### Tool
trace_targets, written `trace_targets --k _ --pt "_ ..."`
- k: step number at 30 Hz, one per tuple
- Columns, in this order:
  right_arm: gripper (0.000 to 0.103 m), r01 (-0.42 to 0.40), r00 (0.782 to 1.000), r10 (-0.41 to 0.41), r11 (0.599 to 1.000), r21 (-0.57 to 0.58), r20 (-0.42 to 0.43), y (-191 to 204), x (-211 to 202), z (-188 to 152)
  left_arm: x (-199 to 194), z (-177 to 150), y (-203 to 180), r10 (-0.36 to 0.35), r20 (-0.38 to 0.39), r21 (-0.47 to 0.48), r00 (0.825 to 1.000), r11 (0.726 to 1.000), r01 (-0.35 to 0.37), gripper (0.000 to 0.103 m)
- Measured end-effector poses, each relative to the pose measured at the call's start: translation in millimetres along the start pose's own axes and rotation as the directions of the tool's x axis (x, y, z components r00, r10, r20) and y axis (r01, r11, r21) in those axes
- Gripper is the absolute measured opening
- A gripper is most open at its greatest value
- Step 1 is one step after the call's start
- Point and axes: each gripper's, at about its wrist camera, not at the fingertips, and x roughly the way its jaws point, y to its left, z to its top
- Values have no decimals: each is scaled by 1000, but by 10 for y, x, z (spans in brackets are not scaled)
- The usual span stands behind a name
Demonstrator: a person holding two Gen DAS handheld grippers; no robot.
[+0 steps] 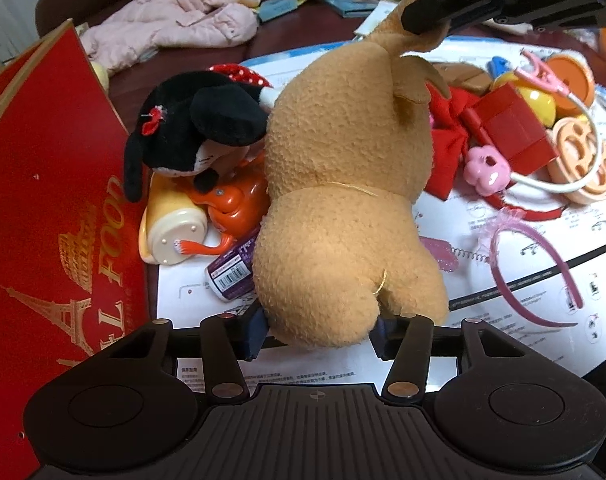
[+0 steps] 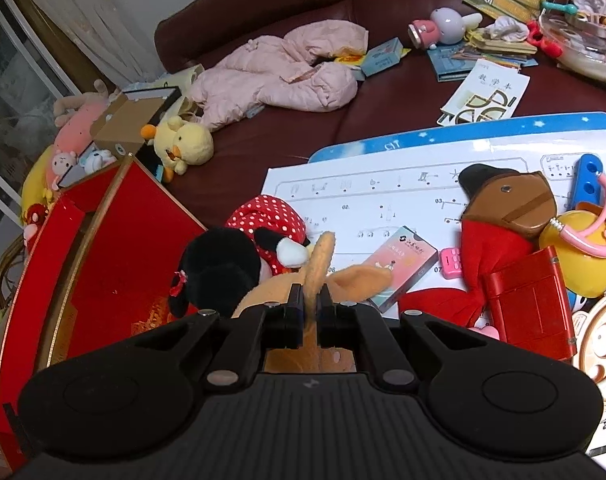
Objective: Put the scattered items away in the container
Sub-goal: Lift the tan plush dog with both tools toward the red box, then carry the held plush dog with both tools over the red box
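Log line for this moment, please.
left gripper: shut on tan plush toy | right gripper: shut on its ear | red box: open

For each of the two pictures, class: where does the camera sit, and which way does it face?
Left wrist: on the left gripper, looking steeply down along its fingers at the tan plush toy between them.
Right wrist: on the right gripper, angled down toward the red box, clamped on the plush's ear.
Shared: tan plush, black mouse plush, red box.
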Motion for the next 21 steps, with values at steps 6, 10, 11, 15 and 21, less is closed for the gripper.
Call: trace_targets --k 6,10,11,15,21 --pt "7 -15 1000 15 1000 8 -3 -39 -7 8 -4 -41 86 -70 -9 -30 998 997 69 52" --pt "7 -11 999 13 999 35 -33 -130 81 -39 30 -57 95 -78 -16 -26 997 997 78 52" --pt "7 -12 999 14 999 43 -36 -144 99 -39 32 -56 90 -77 -16 -20 997 997 77 52" --pt "16 -31 998 37 994 107 -54 -193 220 12 33 -52 53 -75 -15 7 997 997 75 52" --pt "41 -80 993 94 978 193 -68 -192 419 39 48 -34 39 -75 -23 36 997 996 76 54"
